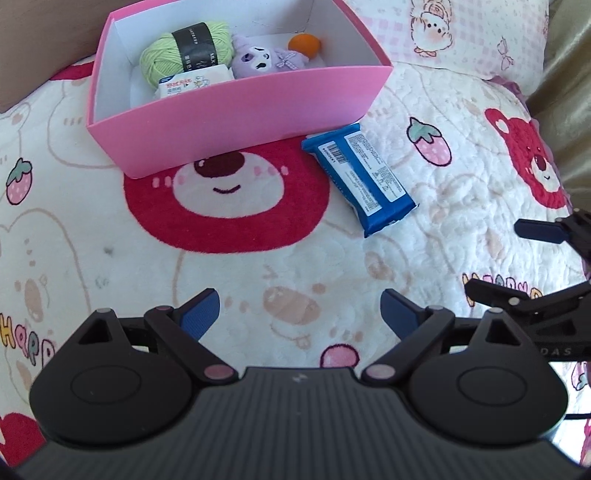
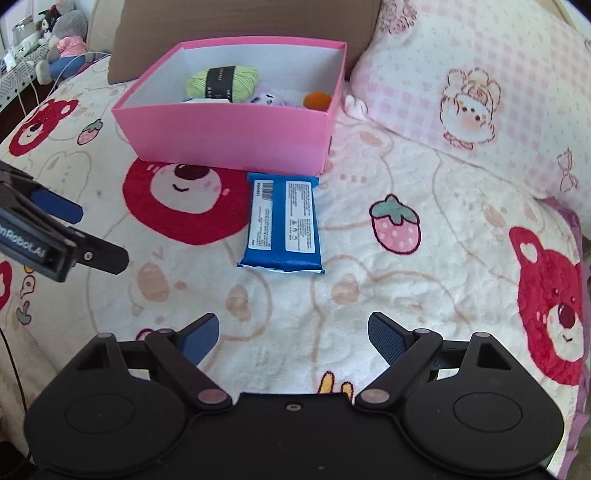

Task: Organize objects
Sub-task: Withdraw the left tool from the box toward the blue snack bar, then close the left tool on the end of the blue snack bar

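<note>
A blue snack packet [image 2: 282, 223] lies flat on the bedspread just in front of a pink box [image 2: 229, 131]; in the left wrist view the blue packet [image 1: 360, 179] sits right of the pink box [image 1: 236, 122]. Inside the box are a green yarn ball [image 1: 184, 50], a purple plush toy [image 1: 258, 59], an orange fruit [image 1: 304, 44] and a white packet [image 1: 192, 83]. My right gripper [image 2: 293, 338] hangs open over the bedspread, short of the blue packet, nothing between its fingers. My left gripper [image 1: 299, 314] is open too, holding nothing, nearer me than the box.
The surface is a soft cream bedspread [image 2: 406, 280] with red bear and strawberry prints. A pink checked pillow [image 2: 480, 99] lies at the right rear. A brown headboard [image 2: 236, 22] stands behind the box. Plush toys [image 2: 62, 40] sit on a stand at far left.
</note>
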Action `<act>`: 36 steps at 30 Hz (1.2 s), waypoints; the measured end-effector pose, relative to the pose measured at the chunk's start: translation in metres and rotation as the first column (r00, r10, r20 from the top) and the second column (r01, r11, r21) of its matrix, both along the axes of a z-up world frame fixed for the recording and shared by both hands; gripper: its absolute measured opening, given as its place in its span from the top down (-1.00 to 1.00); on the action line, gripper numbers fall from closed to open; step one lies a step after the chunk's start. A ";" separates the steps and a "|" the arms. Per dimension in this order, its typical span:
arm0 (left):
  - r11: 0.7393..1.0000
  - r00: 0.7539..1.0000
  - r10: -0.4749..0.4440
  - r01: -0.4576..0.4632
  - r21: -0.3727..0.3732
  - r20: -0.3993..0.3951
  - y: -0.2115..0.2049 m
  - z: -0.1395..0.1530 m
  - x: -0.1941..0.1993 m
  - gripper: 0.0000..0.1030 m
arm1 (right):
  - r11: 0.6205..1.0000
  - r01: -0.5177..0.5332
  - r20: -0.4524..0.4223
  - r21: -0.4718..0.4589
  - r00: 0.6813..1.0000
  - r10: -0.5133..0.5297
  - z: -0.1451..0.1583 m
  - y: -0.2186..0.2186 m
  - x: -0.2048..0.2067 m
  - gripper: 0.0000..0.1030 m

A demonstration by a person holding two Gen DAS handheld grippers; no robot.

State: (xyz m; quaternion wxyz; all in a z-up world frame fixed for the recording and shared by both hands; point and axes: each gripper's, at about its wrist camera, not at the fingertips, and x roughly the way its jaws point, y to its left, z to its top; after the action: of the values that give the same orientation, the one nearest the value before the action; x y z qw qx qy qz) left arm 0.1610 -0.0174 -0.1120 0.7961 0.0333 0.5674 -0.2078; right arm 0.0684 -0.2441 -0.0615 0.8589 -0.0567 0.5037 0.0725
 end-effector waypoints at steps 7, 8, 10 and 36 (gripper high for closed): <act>0.999 1.000 0.021 -0.021 -0.044 0.012 -0.002 -0.009 0.012 -0.80 | 0.997 -0.036 -0.051 0.069 0.998 0.039 -0.016 0.001 0.015 -0.76; 0.998 1.000 0.029 -0.028 -0.048 0.009 -0.001 -0.011 0.014 -0.79 | 0.996 -0.043 -0.050 0.073 0.998 0.047 -0.018 0.002 0.018 -0.76; 0.998 0.999 0.037 -0.036 -0.055 0.001 -0.001 -0.015 0.019 -0.78 | 0.995 -0.060 -0.051 0.083 0.997 0.064 -0.023 0.005 0.025 -0.76; 0.961 0.996 0.083 -0.089 -0.262 -0.035 -0.043 -0.075 0.071 -0.50 | 0.995 -0.073 0.193 0.069 0.979 0.059 -0.081 0.007 0.072 -0.74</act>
State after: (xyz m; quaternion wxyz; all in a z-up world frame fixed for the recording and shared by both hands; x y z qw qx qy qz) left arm 0.2325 -0.0605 -0.1871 0.7949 -0.1000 0.5451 -0.2471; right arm 0.1401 -0.2372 -0.1425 0.9019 -0.0477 0.4139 0.1143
